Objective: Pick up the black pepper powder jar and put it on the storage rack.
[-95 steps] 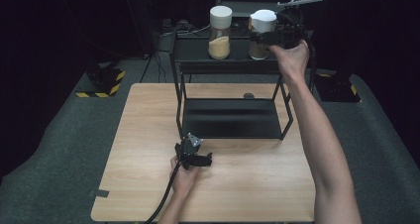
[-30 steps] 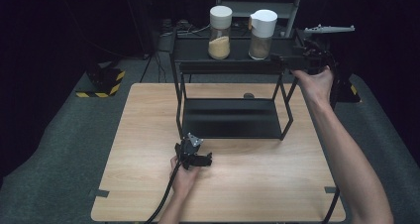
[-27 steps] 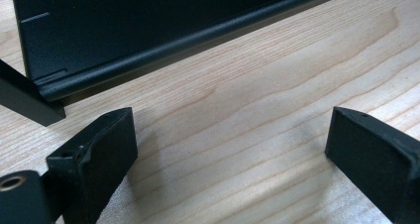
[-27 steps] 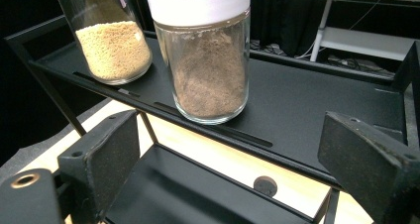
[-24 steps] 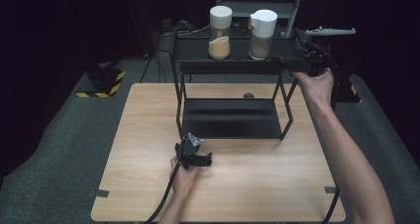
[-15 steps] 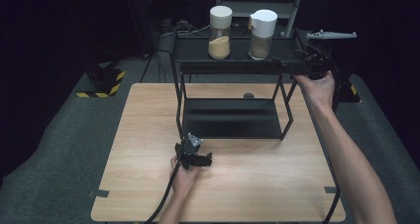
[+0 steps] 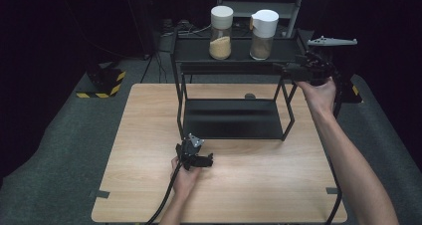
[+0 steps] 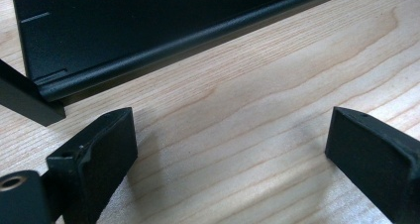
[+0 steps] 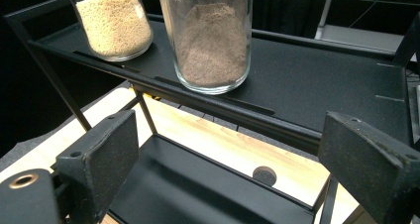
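The jar of brown powder (image 7: 263, 30) is seen at the upper right of the high view, upright on the top shelf of the black rack (image 7: 234, 51), with the jar of yellow grains (image 7: 221, 27) just beside it to the left. The right gripper (image 7: 284, 70) is held level at the shelf's right end, jaws apart and empty. In the right gripper view the brown jar (image 9: 210, 40) lies ahead and above the gap between the jaws, slightly left of centre. The left gripper (image 7: 208, 161) rests low on the tabletop (image 7: 149, 120), jaws apart on nothing, well apart from both jars; the right hand is judged far nearer.
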Motion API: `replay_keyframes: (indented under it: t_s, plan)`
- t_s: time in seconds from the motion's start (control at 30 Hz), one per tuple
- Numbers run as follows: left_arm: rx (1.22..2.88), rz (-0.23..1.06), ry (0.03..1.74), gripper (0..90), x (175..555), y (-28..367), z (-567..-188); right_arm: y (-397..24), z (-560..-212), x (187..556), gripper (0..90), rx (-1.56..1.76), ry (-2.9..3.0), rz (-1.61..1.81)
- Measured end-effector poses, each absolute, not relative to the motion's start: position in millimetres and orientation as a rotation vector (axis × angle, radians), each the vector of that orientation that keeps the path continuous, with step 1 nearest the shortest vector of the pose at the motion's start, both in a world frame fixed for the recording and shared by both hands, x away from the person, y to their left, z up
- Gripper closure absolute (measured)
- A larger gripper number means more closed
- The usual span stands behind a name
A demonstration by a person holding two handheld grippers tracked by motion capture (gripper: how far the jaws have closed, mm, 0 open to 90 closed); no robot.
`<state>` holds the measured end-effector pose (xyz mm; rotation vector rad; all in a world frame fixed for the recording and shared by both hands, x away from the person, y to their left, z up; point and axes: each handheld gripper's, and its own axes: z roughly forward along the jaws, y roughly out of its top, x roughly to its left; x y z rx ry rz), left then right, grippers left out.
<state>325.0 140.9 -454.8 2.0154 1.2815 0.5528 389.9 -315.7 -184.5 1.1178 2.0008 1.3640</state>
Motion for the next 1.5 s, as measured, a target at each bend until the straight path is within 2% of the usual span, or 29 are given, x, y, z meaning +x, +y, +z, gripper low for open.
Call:
replay_keyframes:
  t_s: [1.5]
  plan:
    - [2.015,0.553,1.284,5.9,325,141,-455,-323,-219,378,8.1,1.130,2.028,1.332]
